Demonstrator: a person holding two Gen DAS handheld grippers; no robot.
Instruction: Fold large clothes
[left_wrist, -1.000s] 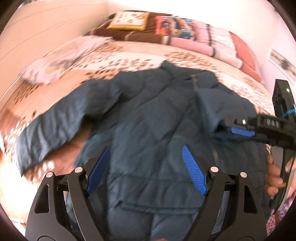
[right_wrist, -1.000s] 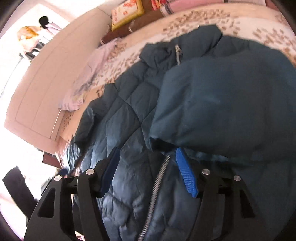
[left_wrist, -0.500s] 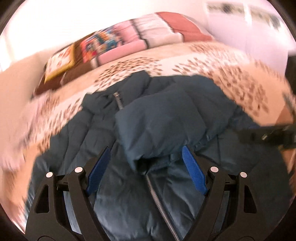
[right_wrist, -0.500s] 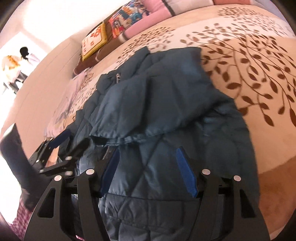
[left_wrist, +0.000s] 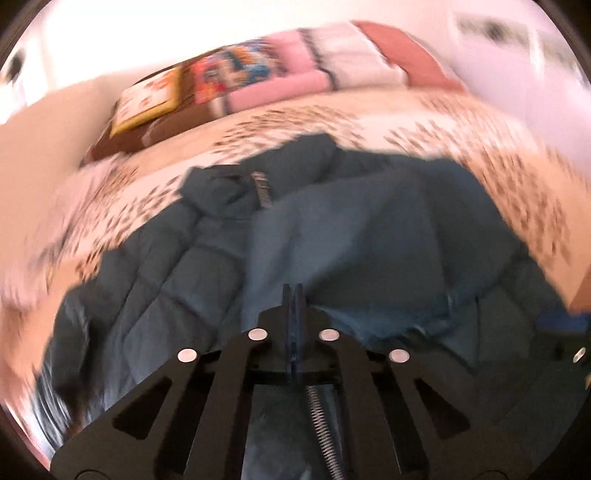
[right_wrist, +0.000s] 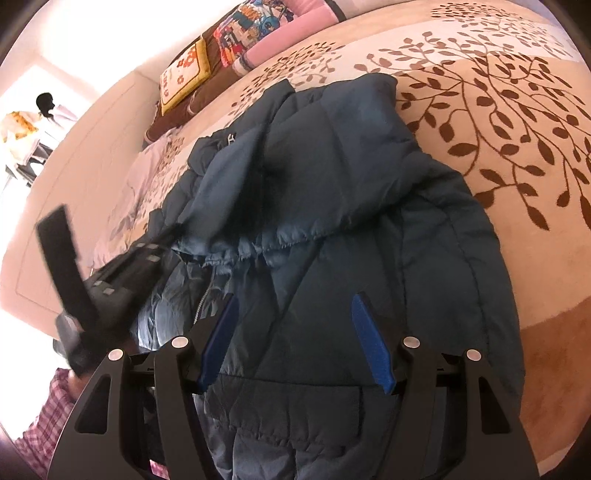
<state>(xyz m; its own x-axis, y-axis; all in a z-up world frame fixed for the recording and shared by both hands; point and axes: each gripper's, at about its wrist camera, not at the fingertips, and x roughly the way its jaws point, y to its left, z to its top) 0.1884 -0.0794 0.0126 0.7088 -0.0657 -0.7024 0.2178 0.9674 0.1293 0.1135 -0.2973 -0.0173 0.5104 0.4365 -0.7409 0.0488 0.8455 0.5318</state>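
A dark blue quilted jacket (left_wrist: 177, 266) (right_wrist: 424, 236) lies front up on the bed, its zipper (left_wrist: 260, 188) running down the middle. One sleeve (left_wrist: 369, 229) (right_wrist: 314, 166) is folded across the chest, cuff towards me. My left gripper (left_wrist: 293, 291) (right_wrist: 166, 240) hovers at that cuff, its jaws closing; they look pressed together with no cloth visible between them. My right gripper (right_wrist: 295, 299) is open above the jacket's lower front, with only fabric below the blue pads (right_wrist: 364, 325). Its blue pad (left_wrist: 561, 321) shows at the right edge of the left wrist view.
The leaf-patterned bedspread (right_wrist: 498, 110) stretches to the right of the jacket. Colourful pillows (left_wrist: 258, 74) (right_wrist: 221, 48) line the far end. A pale lilac garment (right_wrist: 144, 173) lies left of the jacket. A person's checked sleeve (right_wrist: 48, 417) is at the lower left.
The left gripper's jaws went from wide apart to closed, and it swung right from the spread sleeve onto the folded sleeve's cuff. The right gripper shifted right earlier, then held still.
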